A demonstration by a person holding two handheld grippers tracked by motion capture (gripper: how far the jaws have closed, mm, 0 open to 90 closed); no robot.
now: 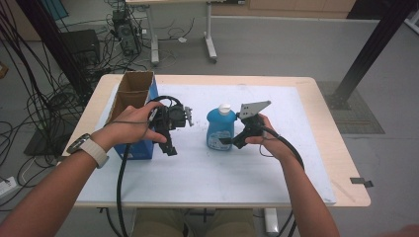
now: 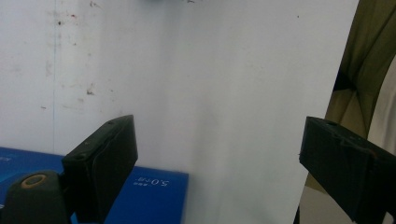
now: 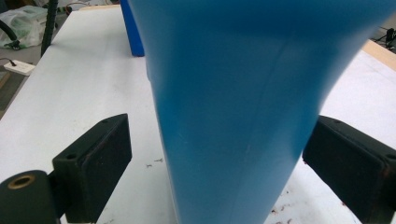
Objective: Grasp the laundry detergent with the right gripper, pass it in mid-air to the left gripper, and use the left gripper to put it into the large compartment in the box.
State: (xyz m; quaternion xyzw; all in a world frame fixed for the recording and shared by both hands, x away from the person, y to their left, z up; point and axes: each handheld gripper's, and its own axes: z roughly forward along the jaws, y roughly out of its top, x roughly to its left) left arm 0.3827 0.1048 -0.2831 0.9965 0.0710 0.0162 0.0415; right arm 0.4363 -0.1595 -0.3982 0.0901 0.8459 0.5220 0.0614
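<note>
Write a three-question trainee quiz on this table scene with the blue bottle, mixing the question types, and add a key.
1. True or false: the blue plastic bottle with the white cap lies on its side on the white table top.
2. Which stands nearest the left gripper? A) the open blue cardboard box B) a red cup C) a metal bowl
3. Fill in: in the right gripper view the bottle sits ____ the right gripper fingers, and a gap shows beside the left-hand finger.

Key: 1 false, it stands upright; 2 A; 3 between.
</note>
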